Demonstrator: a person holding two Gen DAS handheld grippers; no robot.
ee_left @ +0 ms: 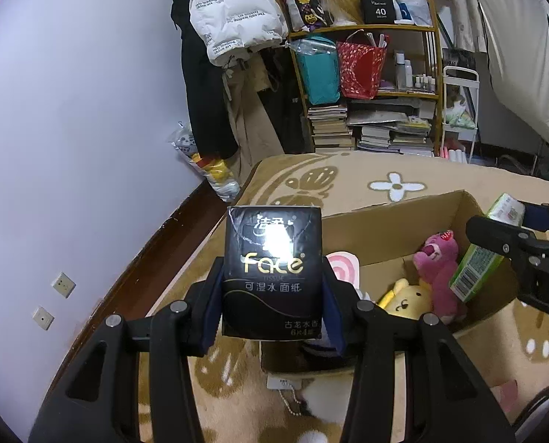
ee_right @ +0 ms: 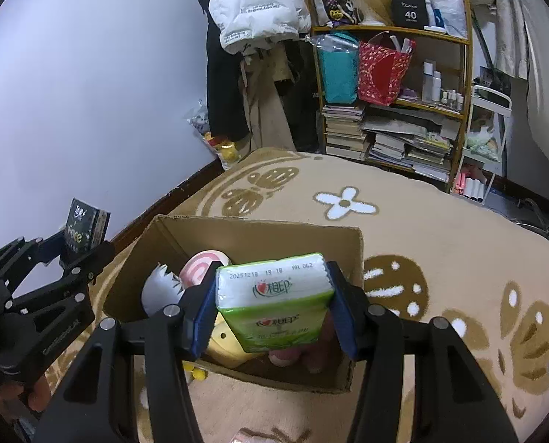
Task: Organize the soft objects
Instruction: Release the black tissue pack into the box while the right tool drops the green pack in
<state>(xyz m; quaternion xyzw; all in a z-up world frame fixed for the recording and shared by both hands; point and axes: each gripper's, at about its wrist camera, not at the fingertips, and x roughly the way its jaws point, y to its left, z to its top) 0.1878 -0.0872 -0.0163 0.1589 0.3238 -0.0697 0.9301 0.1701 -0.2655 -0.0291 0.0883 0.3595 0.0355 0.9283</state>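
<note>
My left gripper (ee_left: 272, 295) is shut on a black tissue pack (ee_left: 272, 269) with gold lettering, held above the left end of an open cardboard box (ee_left: 389, 214). My right gripper (ee_right: 272, 304) is shut on a green and white tissue pack (ee_right: 274, 302), directly over the same cardboard box (ee_right: 252, 230). Inside the box lie a pink plush bear (ee_left: 439, 265), a yellow plush bear (ee_left: 407, 297), a pink swirl plush (ee_right: 200, 267) and a grey plush (ee_right: 160, 289). In the right wrist view the left gripper (ee_right: 78, 247) with the black pack (ee_right: 86, 230) shows at far left.
The box stands on a tan carpet (ee_right: 440, 229) with brown and white flower shapes. A wooden shelf (ee_left: 367, 85) with bags, bottles and stacked books stands at the back, next to hanging coats (ee_left: 234, 18). A plastic bag of toys (ee_left: 211, 170) lies against the pale wall.
</note>
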